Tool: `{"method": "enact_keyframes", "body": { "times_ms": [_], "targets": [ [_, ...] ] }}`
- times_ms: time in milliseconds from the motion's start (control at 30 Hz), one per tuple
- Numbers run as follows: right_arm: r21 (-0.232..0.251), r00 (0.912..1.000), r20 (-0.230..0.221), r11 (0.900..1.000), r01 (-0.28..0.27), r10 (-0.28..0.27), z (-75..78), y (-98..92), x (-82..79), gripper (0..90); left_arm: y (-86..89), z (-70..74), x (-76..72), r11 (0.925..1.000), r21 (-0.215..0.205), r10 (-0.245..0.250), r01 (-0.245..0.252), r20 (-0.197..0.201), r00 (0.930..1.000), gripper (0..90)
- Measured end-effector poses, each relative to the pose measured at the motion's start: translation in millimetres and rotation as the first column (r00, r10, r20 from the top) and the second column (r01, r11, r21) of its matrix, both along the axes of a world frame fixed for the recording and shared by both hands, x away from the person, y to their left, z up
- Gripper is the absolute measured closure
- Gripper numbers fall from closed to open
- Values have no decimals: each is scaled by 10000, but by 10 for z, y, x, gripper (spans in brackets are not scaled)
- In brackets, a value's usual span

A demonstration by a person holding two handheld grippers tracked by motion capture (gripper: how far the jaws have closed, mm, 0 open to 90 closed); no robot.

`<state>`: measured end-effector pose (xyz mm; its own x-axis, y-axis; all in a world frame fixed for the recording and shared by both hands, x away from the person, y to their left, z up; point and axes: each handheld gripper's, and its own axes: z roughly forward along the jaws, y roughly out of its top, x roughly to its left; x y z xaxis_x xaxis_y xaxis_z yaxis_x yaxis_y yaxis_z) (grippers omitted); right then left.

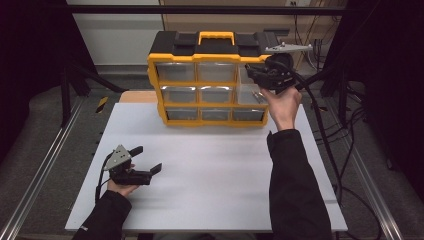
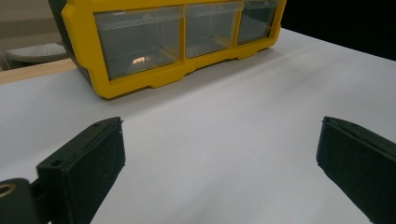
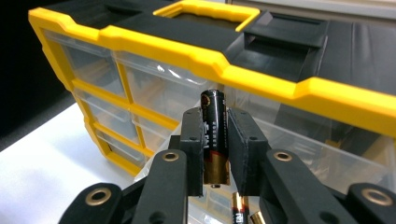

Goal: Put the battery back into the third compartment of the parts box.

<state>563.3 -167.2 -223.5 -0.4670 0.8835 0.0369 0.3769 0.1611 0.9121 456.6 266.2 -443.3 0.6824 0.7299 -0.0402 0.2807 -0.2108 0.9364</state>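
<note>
At the far right of the table (image 1: pixel 210 165), the right gripper (image 3: pixel 215 140) is held up against the right side of the yellow drawer box (image 1: pixel 210 80), its jaws clamped on a black and copper battery (image 3: pixel 214 135) that stands upright between them. More batteries (image 3: pixel 239 210) lie just below it in what looks like a pulled-out clear drawer (image 1: pixel 250 92), so the step in hand seems to be moving a battery between gripper and drawer; which way I cannot tell. If it goes in, the next move calls for lowering it over the drawer and easing the jaws apart. Near the left edge, the left gripper (image 1: pixel 140 165) rests low over the bare table, jaws wide apart and holding nothing
</note>
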Motion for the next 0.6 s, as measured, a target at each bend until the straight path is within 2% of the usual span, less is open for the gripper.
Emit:
{"method": "enact_keyframes", "body": {
  "times_ms": [367,467,533,600],
  "targets": [
    [-515,9983,-532,9985,199,-227,-126,26,42,764,-4,-3,2,10000,63,-10,11,-23,10000,8],
    [-392,9987,-452,9990,212,-230,-132,11,35,757,-4,-3,1,10000,55,-10,10,-19,10000,8],
    [-327,9992,-243,9990,300,-308,-130,1,18,732,-5,-2,0,10000,62,-17,17,-12,10000,8],
    [-74,9996,-135,9996,263,-264,-115,-25,-3,702,-4,-2,0,10000,61,-8,8,-17,10000,8]
  ]
}}
